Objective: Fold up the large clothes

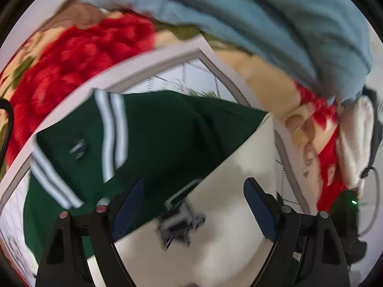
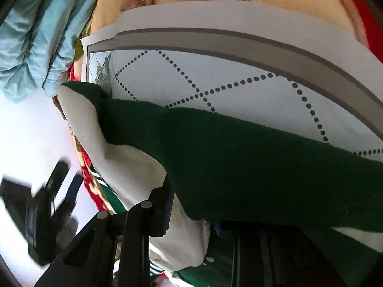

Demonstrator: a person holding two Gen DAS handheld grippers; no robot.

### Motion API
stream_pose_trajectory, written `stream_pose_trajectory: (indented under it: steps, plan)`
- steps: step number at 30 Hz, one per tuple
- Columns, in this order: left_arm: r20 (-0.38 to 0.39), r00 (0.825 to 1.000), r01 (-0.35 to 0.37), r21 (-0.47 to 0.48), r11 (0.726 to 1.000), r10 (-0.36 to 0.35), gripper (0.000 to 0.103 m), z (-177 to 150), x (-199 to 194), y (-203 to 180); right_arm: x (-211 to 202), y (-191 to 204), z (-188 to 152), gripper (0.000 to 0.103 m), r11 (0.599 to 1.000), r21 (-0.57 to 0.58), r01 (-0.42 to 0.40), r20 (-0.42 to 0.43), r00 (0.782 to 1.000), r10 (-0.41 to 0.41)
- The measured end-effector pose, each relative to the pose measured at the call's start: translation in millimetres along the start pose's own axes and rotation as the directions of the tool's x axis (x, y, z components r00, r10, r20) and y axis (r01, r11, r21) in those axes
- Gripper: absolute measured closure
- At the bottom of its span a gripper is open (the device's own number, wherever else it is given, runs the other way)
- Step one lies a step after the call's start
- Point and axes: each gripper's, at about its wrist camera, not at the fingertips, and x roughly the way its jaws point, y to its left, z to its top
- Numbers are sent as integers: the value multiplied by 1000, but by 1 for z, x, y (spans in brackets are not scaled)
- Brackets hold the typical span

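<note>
Mid-fold: the right claw point(image 2: 189, 205) grips the green-and-cream jacket point(image 2: 239, 167) above the white mat point(image 2: 215, 71); the left claw point(image 1: 194, 205) hangs wide open, empty. Next, lay the flap flat.

Motion blur smears the left wrist view. The green jacket point(image 2: 239, 167) drapes over the right tool point(image 2: 191, 205), hiding its far finger at 5 o'clock.

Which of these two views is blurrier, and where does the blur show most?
Left wrist view is blurrier: motion smear across the green jacket and red blanket, with the left gripper comparatively sharp. Right wrist view is crisp on the dotted mat; only the other gripper at lower left is smeared, against a washed-out bright background.
</note>
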Motion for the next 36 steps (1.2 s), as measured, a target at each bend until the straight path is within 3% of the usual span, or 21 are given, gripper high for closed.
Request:
stream_pose_trajectory:
  steps: [5, 7, 8, 12, 18, 22, 25, 27, 29, 31, 32, 33, 34, 35, 36]
  plan:
    - [-60, 995, 87, 40, 995, -84, 20, 3, 35, -12, 4, -2, 5, 74, 999, -7, -40, -13, 999, 40]
    - [-60, 989, 135, 54, 989, -132, 41, 1, 35, -16, 3, -3, 7, 74, 998, -14, -56, -9, 998, 56]
    - [-66, 985, 164, 56, 985, -161, 61, -1, 34, -19, 3, -2, 8, 77, 998, -23, -61, -4, 998, 61]
    - [-50, 984, 173, 82, 981, -169, 94, -2, 26, -22, -5, -2, 5, 88, 996, -61, -61, 32, 997, 63]
    - [17, 986, 165, 18, 986, -165, 98, -8, 10, 8, -29, 4, 1, 93, 995, -93, -39, 150, 987, 53]
    - [-24, 979, 203, -52, 978, -205, 98, -18, 20, 37, -41, 15, -6, 93, 989, -143, 46, 227, 974, -13]
    - [-48, 981, 185, -92, 978, -190, 91, -30, 19, 49, -30, 20, -2, 91, 965, -203, 165, 195, 973, -125]
    - [-35, 980, 191, -150, 970, -198, 91, -35, 10, 59, -28, 14, 2, 84, 957, -225, 182, 135, 979, -155]
    - [10, 977, 209, -215, 954, -212, 91, -43, -6, 71, -35, 15, 3, 71, 948, -240, 210, 91, 977, -193]
    - [86, 980, 194, -266, 944, -178, 86, -56, -31, 85, -47, 20, -2, 63, 924, -282, 258, 99, 966, -239]
    - [125, 981, 177, -278, 944, -147, 71, -65, -46, 93, -57, 28, -10, 62, 897, -333, 289, 117, 957, -265]
    - [153, 982, 155, -290, 944, -114, 37, -73, -59, 100, -61, 33, -16, 57, 876, -369, 310, 126, 951, -283]
    - [181, 981, 130, -306, 943, -77, 17, -83, -72, 108, -66, 40, -27, 51, 847, -418, 328, 133, 945, -300]
    - [208, 978, 100, -326, 940, -32, 4, -97, -85, 116, -66, 47, -36, 49, 826, -452, 336, 130, 941, -312]
    - [227, 974, 58, -354, 933, 26, 4, -114, -99, 127, -63, 55, -47, 46, 803, -486, 344, 117, 937, -330]
